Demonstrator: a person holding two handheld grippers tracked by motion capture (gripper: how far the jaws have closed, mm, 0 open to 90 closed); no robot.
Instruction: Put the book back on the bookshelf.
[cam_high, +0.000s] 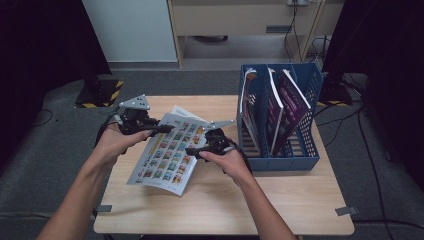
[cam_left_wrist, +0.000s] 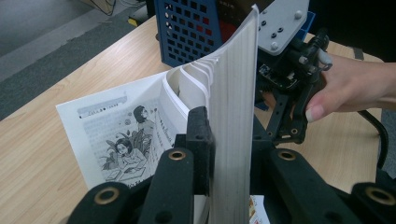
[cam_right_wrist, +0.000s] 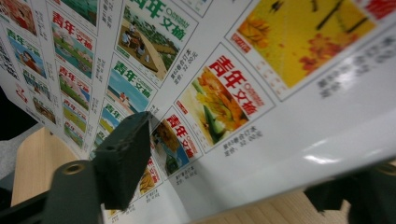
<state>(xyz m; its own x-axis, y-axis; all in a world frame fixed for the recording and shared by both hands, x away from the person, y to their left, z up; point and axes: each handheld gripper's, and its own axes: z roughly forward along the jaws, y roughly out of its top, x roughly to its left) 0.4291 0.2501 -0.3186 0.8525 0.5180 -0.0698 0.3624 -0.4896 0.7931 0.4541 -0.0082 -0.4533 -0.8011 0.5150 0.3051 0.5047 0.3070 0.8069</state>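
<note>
- Left gripper (cam_high: 159, 129): fingers (cam_left_wrist: 201, 135) closed tight on the upper edge of the magazine (cam_high: 167, 152), the bundled pages pinched upright between the two black pads in the left gripper view. A hand (cam_high: 112, 142) carries it at the left side of the worktop.
- Right gripper (cam_high: 192, 151): fingers (cam_right_wrist: 123, 156) standing apart at the magazine's right edge. One finger lies over the printed cover, the other shows dark beneath the lower edge in the right gripper view. The cover sits between them, and the pads do not visibly press on it. A hand (cam_high: 231, 162) carries it near the middle of the worktop.
- Magazine: held tilted above the worktop, back cover up, printed with a grid of small coloured cover pictures with red and green Chinese titles. Its lower corner comes down to the worktop; whether it touches cannot be told. Inner pages fan open behind the left fingers, one page bearing a black-and-white drawing of figures.
- File rack (cam_high: 300, 115): blue, perforated walls, several upright compartments, standing at the right rear of the worktop, just beside the right gripper. It holds several magazines (cam_high: 287, 107) leaning at an angle, one with a purple cover.
- Worktop (cam_high: 280, 200): light wood grain, small metal brackets at its front corners.
- Floor (cam_high: 60, 130): grey carpet with black cables trailing at the right.
</note>
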